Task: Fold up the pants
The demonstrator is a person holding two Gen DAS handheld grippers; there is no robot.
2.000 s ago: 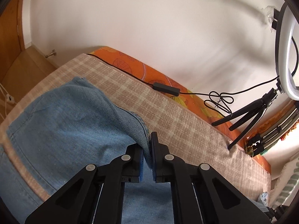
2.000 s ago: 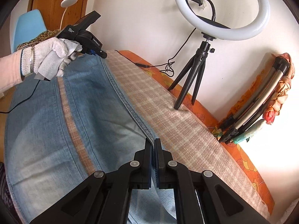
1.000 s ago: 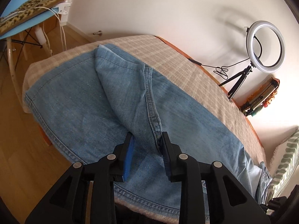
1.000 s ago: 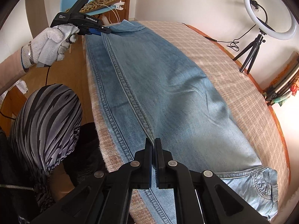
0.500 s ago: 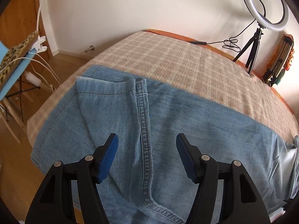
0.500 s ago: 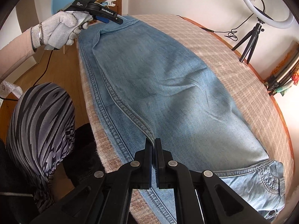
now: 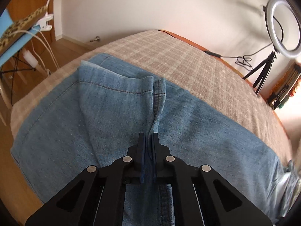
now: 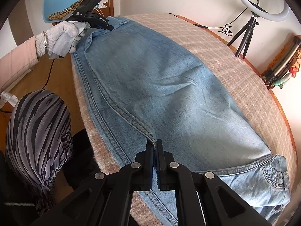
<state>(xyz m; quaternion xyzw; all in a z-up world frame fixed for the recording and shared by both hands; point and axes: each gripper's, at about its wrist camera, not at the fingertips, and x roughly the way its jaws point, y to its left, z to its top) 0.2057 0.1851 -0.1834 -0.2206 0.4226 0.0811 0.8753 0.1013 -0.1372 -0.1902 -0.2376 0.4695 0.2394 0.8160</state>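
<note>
Left wrist view: my left gripper (image 7: 149, 134) is pressed together on a raised ridge of the jeans (image 7: 105, 113) along the seam, near the hem end of the leg. Right wrist view: my right gripper (image 8: 155, 143) is clamped on the stitched seam edge at the near side of the jeans (denim sits between the pads). The jeans lie lengthwise on the checked bed cover (image 8: 244, 71), legs stacked, with the waistband and back pocket at the lower right of this view. My gloved left hand (image 8: 64, 35) holds its tool at the far hem end. A ring light on a tripod (image 8: 261, 1) stands at the wall side of the bed, well apart from the jeans
</note>
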